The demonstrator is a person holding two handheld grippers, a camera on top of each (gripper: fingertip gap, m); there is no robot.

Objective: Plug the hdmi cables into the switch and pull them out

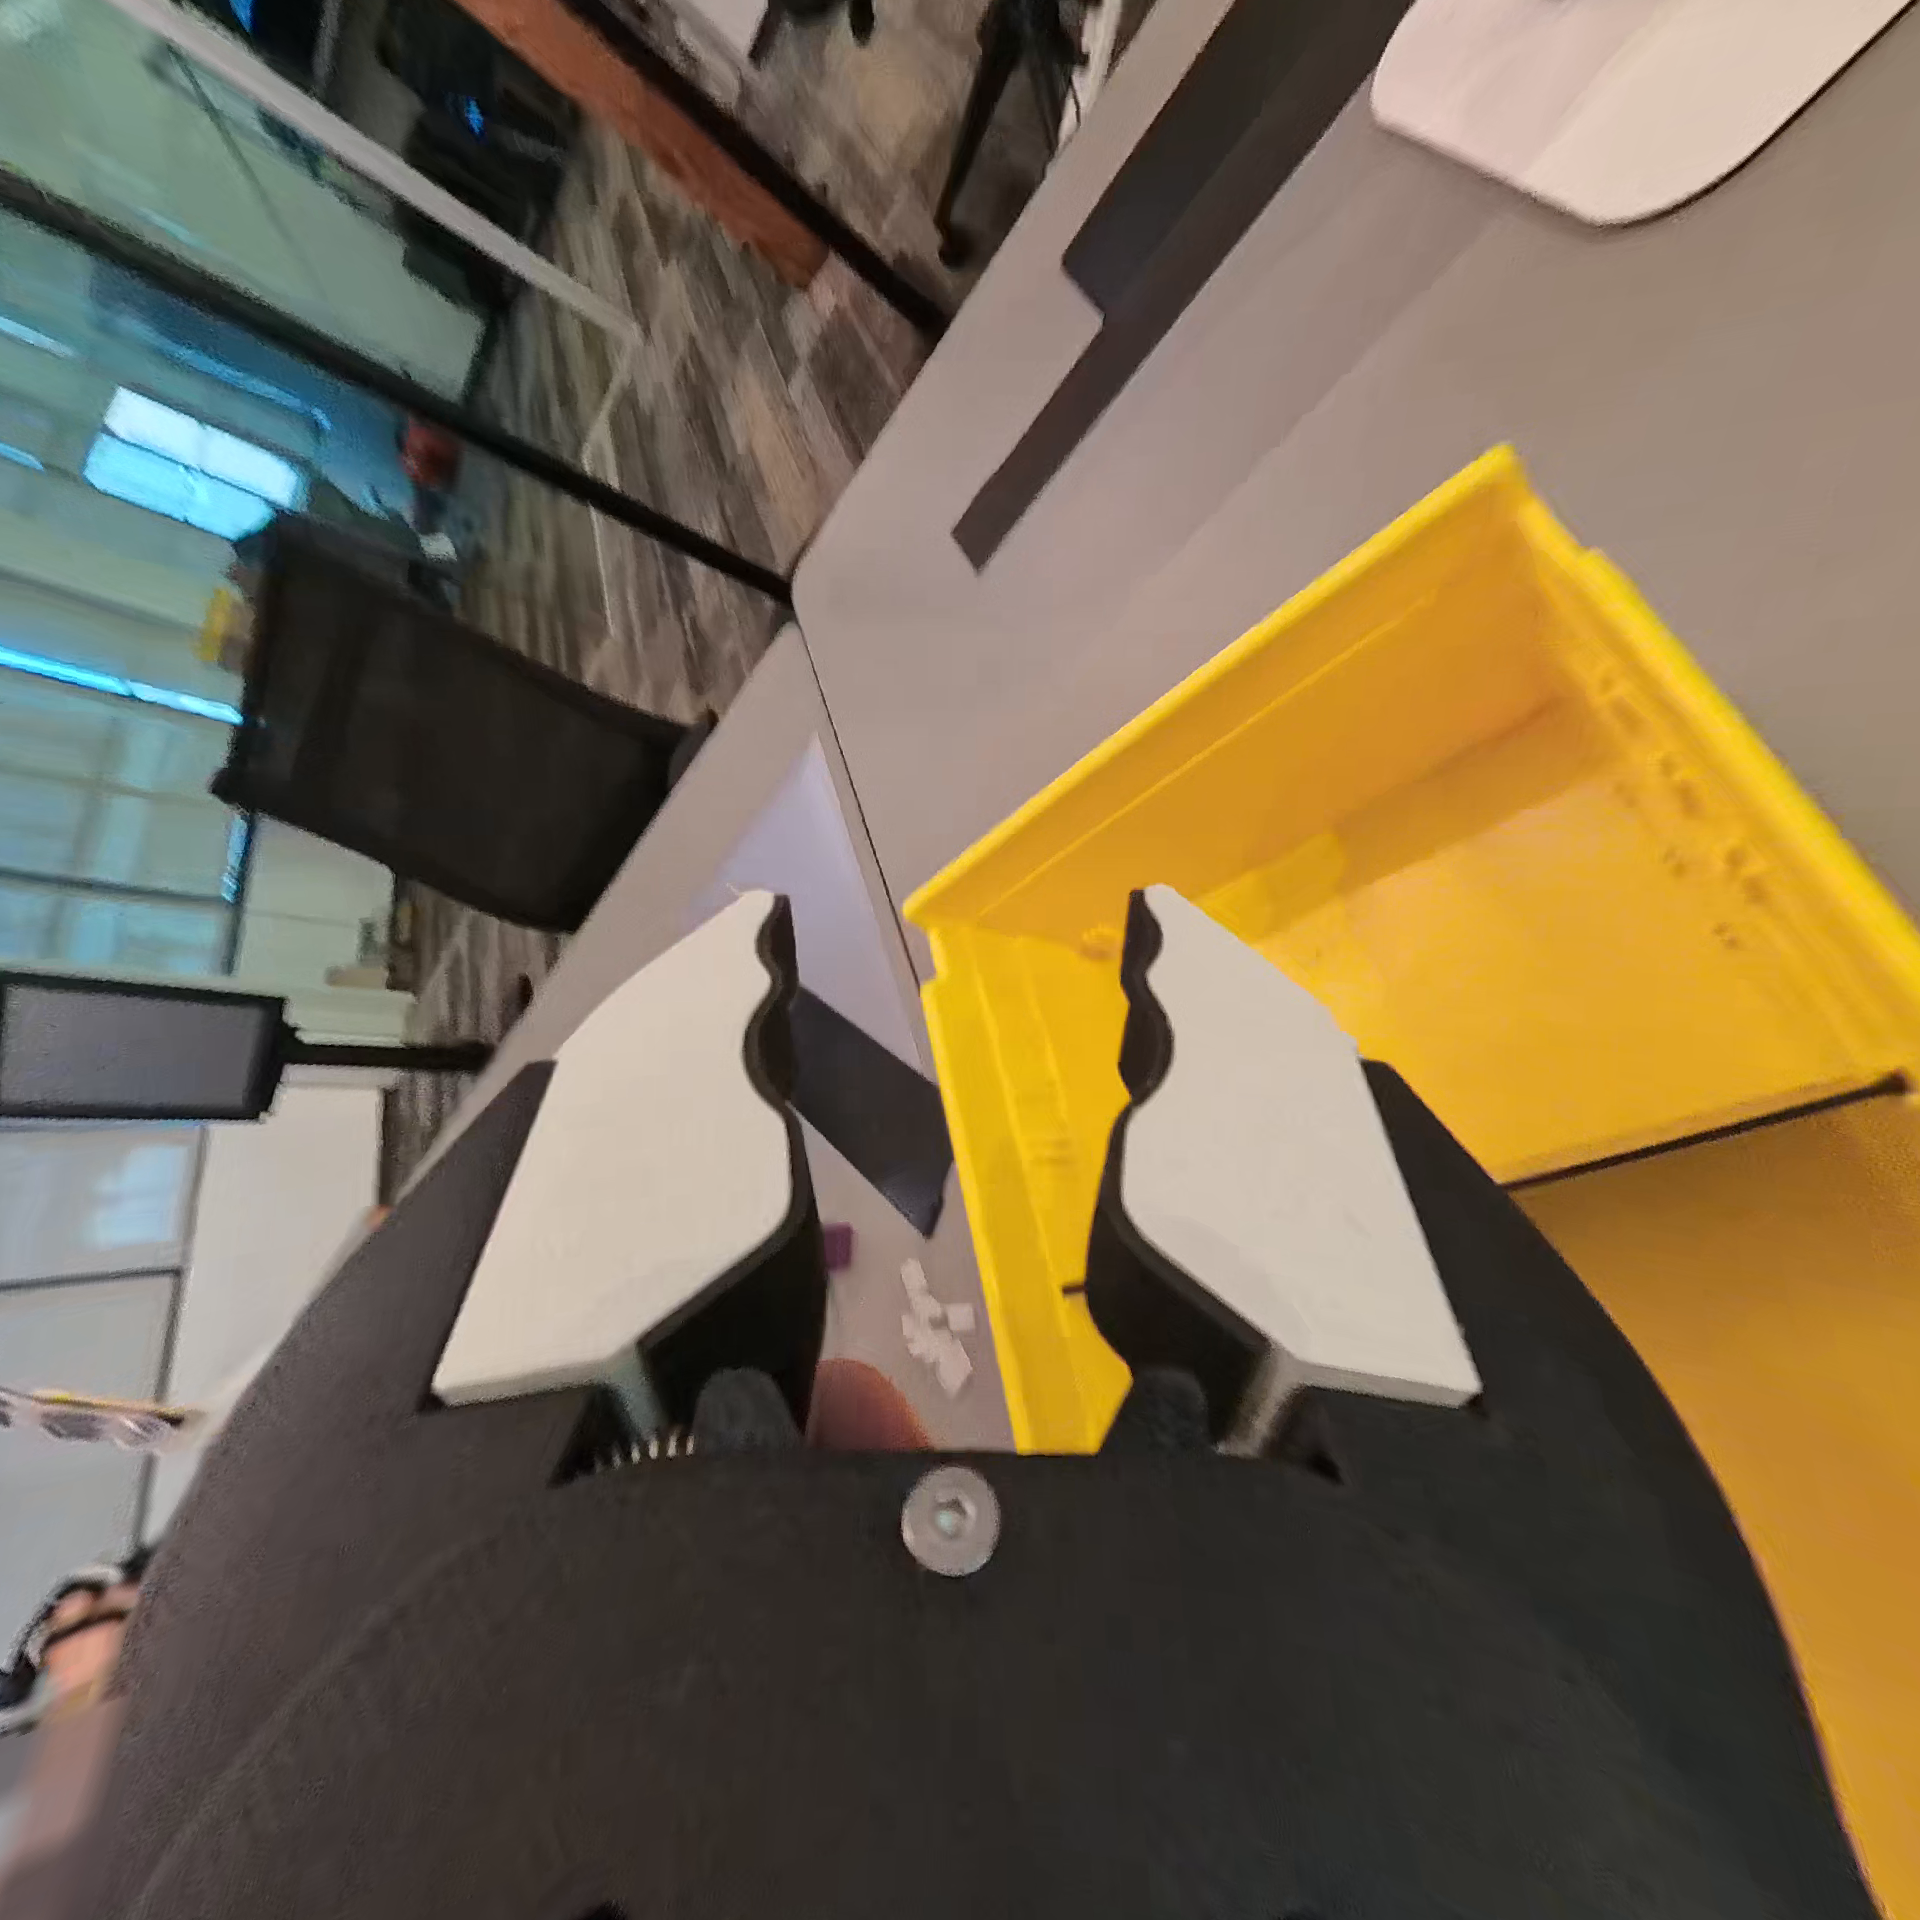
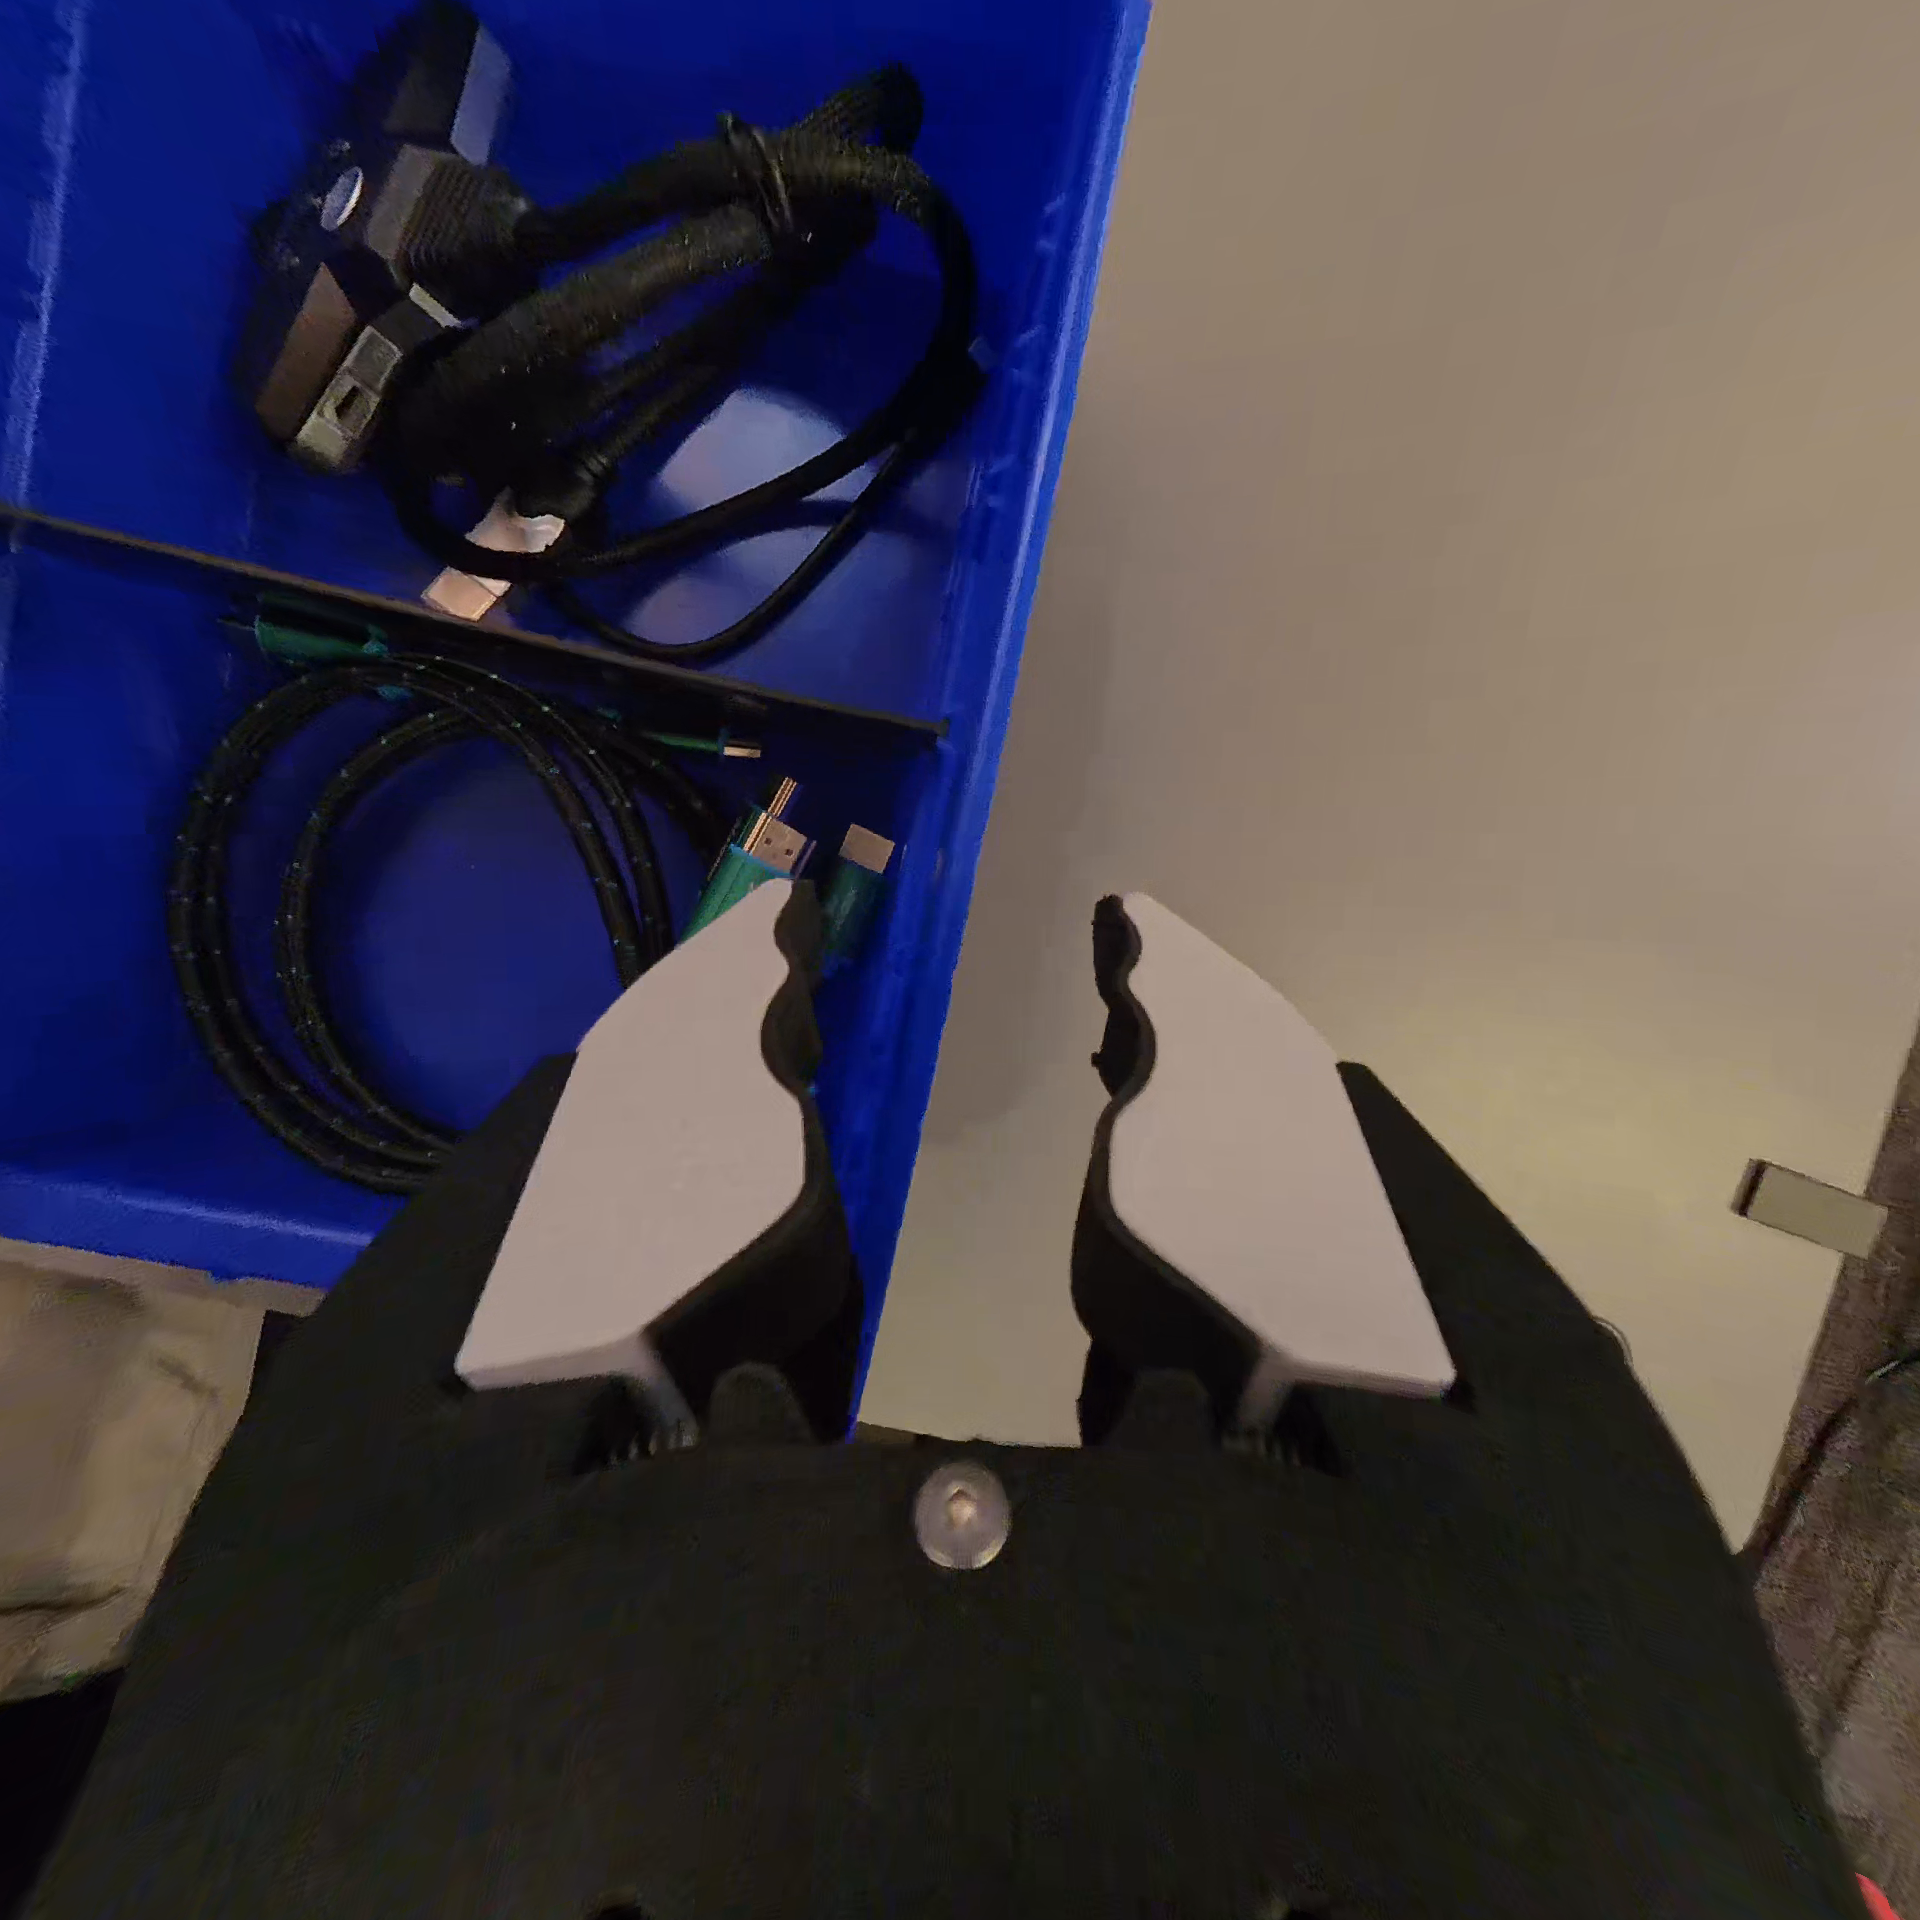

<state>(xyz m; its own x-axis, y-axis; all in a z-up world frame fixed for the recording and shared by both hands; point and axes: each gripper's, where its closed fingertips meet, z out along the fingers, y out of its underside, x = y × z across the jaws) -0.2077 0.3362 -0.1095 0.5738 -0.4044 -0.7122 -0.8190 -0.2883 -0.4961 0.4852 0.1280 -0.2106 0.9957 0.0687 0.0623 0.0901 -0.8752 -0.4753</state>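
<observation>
The grey table (image 2: 1455, 520) carried a blue divided bin (image 2: 1039, 436). Both the right gripper (image 2: 940, 904) and left gripper (image 1: 961, 914) stood wide and empty, the left beside a yellow bin (image 1: 1195, 748). The reach probably wanted the right one moved over the bin wall and then down onto a plug body, not the braid. The coiled HDMI cables (image 2: 312, 935), black braid with green plugs (image 2: 758, 862), lay in the near compartment; the dark switch (image 2: 353, 281) lay in the far one among black leads (image 2: 727, 260).

Left view bright and motion-blurred with daylit windows (image 1: 135, 623); right view dimmer, softly shadowed, wide-angle bending at edges
</observation>
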